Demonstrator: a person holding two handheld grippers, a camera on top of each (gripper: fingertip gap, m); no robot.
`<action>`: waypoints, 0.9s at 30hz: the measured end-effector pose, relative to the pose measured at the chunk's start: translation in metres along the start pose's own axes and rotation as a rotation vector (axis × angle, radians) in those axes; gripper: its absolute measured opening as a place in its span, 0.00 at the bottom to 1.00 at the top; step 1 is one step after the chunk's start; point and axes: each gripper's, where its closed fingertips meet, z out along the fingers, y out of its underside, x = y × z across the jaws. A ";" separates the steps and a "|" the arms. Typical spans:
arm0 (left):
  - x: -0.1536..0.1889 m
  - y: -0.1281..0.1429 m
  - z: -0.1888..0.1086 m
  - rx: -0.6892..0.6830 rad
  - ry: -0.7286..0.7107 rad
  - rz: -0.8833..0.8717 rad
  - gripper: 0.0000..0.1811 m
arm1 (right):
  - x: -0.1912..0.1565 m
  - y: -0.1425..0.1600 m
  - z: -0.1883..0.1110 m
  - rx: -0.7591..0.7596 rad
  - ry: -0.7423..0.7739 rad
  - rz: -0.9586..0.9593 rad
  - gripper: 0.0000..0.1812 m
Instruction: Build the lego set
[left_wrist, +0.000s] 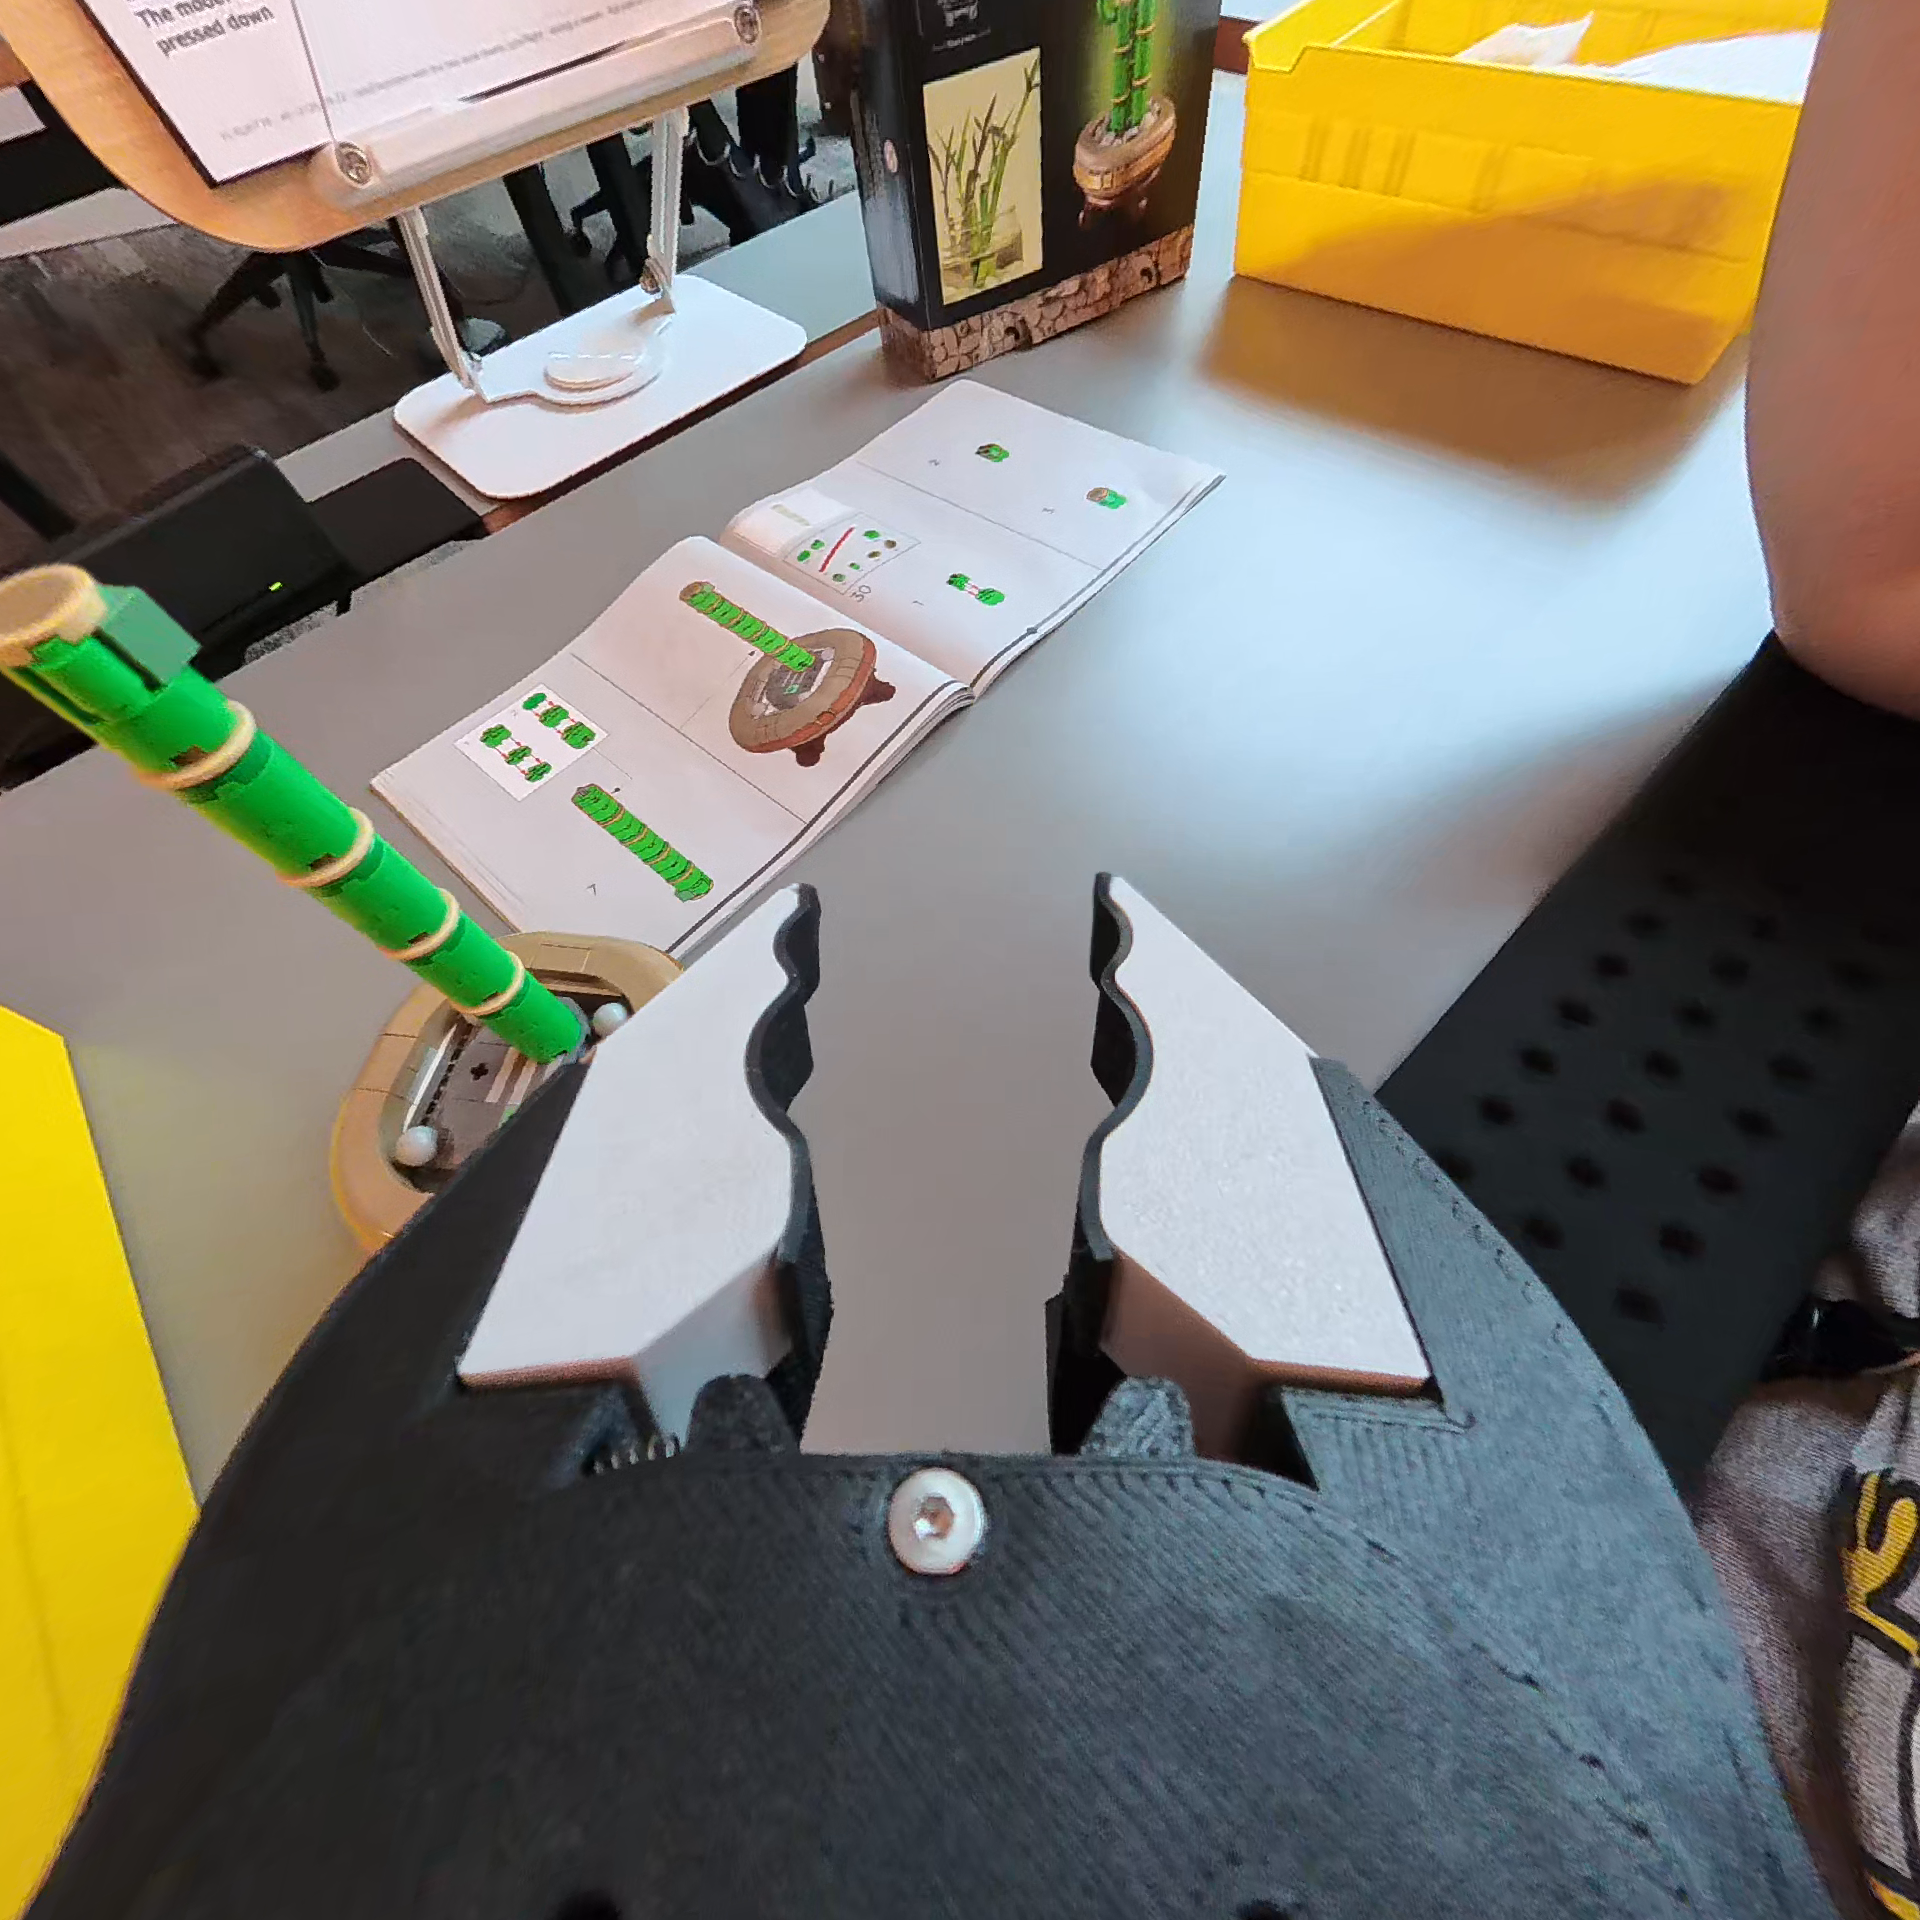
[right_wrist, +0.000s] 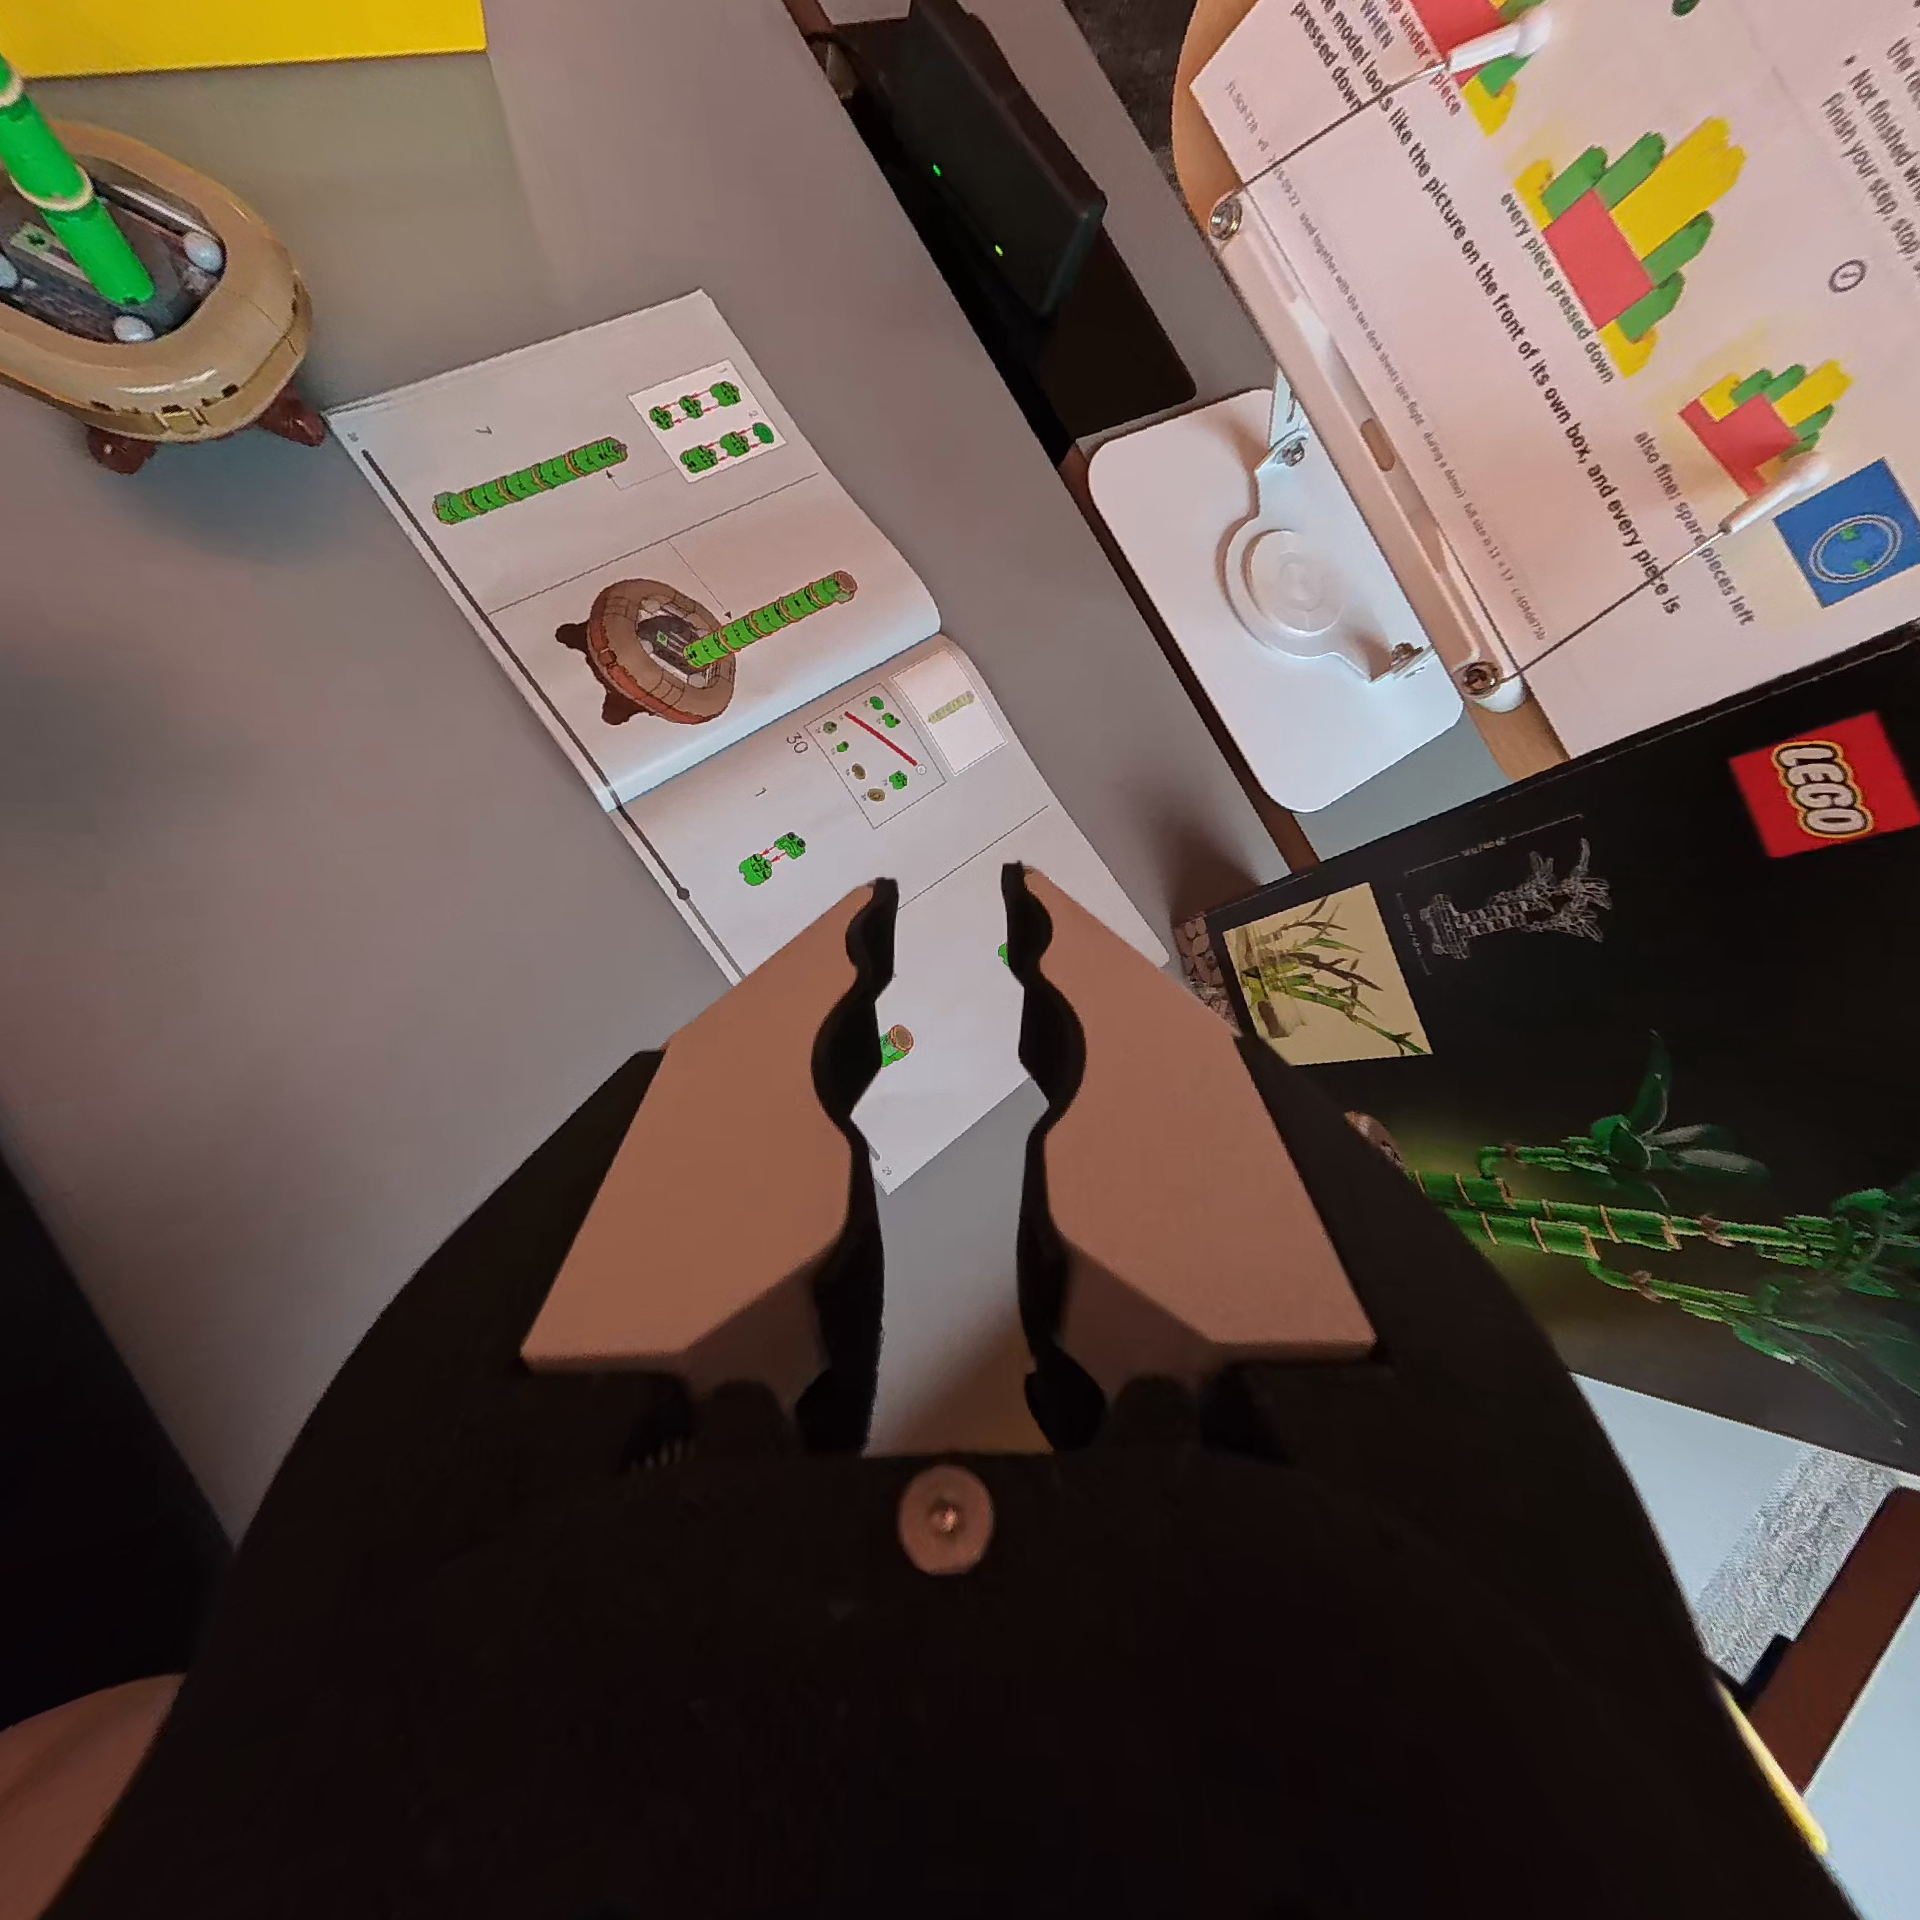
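Observation:
A tan round lego base (left_wrist: 416, 1081) stands on the grey table with a tall green bamboo stalk (left_wrist: 301, 831) fixed upright in it. The base (right_wrist: 208, 343) and stalk (right_wrist: 73, 197) also show at the top left of the right wrist view. An open instruction booklet (left_wrist: 790, 665) lies flat beyond it. My left gripper (left_wrist: 951, 904) is open and empty, just right of the base, above bare table. My right gripper (right_wrist: 943, 883) is open and empty, hovering over the booklet's near page (right_wrist: 727, 644).
The lego box (left_wrist: 1029, 177) stands behind the booklet, also in the right wrist view (right_wrist: 1621, 1091). A yellow bin (left_wrist: 1496, 177) is at the back right, another yellow bin (left_wrist: 62, 1403) at the left. A white document stand (left_wrist: 603, 384) holds a printed sheet. A black perforated part (left_wrist: 1683, 1039) and a person's arm (left_wrist: 1839, 343) are on the right. Left tips to right tips: about 30 cm.

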 end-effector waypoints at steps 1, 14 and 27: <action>0.000 0.000 0.000 0.002 0.002 -0.006 0.29 | -0.001 0.001 0.001 -0.008 -0.002 -0.003 0.12; -0.015 -0.001 -0.013 0.030 -0.045 -0.053 0.30 | 0.000 0.003 -0.004 -0.012 0.018 -0.024 0.12; -0.014 -0.003 -0.011 0.027 -0.047 -0.039 0.30 | -0.001 0.005 -0.004 -0.023 0.011 -0.038 0.12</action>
